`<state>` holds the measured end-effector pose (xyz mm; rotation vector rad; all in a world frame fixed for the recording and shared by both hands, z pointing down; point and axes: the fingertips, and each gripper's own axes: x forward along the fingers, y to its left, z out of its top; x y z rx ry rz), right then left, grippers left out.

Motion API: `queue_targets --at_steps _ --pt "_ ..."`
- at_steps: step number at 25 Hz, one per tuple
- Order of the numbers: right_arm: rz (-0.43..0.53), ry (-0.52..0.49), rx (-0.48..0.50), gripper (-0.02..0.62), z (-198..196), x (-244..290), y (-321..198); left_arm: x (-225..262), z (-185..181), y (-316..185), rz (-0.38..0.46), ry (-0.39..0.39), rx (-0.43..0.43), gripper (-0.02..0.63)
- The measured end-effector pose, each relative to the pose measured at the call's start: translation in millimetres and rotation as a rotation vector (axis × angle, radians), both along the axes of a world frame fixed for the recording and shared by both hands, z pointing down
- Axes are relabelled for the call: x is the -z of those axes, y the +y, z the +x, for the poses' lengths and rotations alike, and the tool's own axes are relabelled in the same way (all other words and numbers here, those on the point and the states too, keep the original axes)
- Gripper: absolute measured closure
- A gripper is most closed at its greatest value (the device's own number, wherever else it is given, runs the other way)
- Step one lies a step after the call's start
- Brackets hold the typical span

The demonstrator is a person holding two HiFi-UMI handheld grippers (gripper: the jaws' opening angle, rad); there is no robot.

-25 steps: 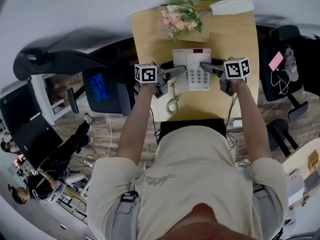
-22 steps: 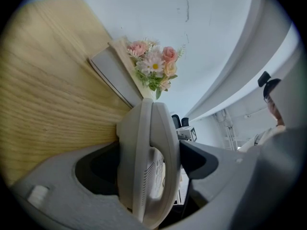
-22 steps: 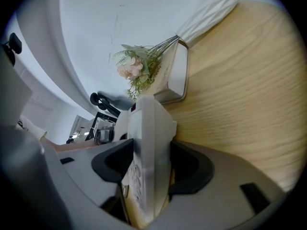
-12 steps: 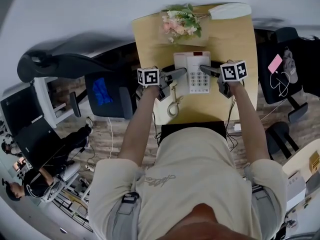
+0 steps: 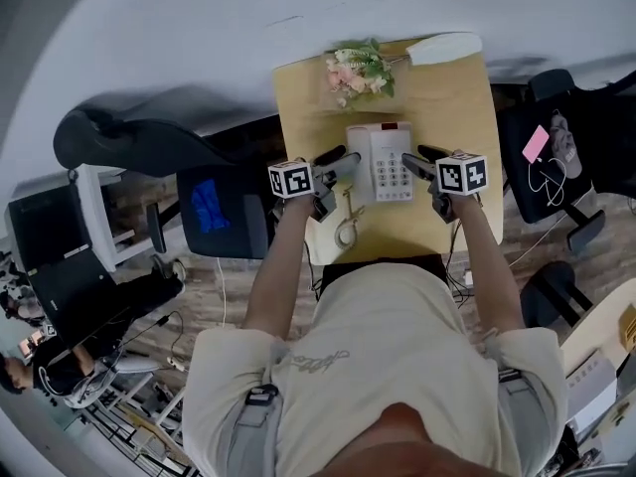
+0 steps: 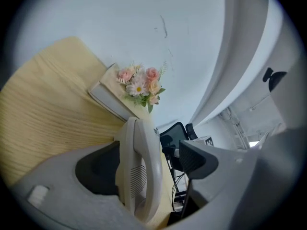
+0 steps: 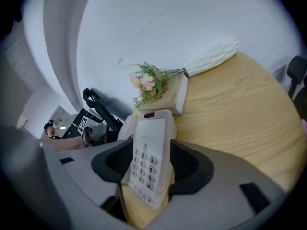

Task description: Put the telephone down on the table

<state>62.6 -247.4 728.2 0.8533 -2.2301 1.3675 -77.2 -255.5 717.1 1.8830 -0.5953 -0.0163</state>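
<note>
The head view alone gives the whole layout: the telephone is seen at the middle of the tabletop, between the left tongs and the right tongs, with a coiled cord trailing toward the near edge and a spray of flowers at the far edge. Only the left gripper view shows the handset standing between those tongs, laid against one pad while the other pad stands clear, so these tongs are recorded as released. Only the right gripper view shows the telephone pinched on both sides beside its keypad, those tongs clenched on it. Against the earlier frames, the telephone's place between the tongs is unchanged. Contact of its underside with the tabletop cannot be confirmed
</note>
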Motion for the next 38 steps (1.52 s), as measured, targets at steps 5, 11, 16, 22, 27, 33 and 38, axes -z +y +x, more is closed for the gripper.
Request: queue_targets --at_steps 5,11,16,22,27,33,38 --pt "0.087 -0.046 -0.004 0.361 2 45 23 33 -5 18 0.116 -0.076 0.0 0.225" --pt "0.226 -0.054 -0.009 0.412 3 100 43 90 5 46 0.283 -0.129 -0.039 0.227" --pt "0.373 -0.029 0.002 0.477 3 145 45 136 11 59 0.408 -0.107 -0.053 0.265" --pt "0.511 -0.035 -0.021 0.568 -4 199 55 188 4 61 0.552 -0.15 0.019 0.557" --pt "0.645 0.006 -0.001 0.592 -10 240 52 231 12 58 0.7 -0.238 0.005 0.588" --pt "0.809 0.041 -0.011 0.594 -13 297 46 268 6 54 0.787 -0.372 0.035 0.588" --pt "0.93 0.068 -0.005 0.594 -20 342 38 308 2 50 0.857 -0.393 0.066 0.588"
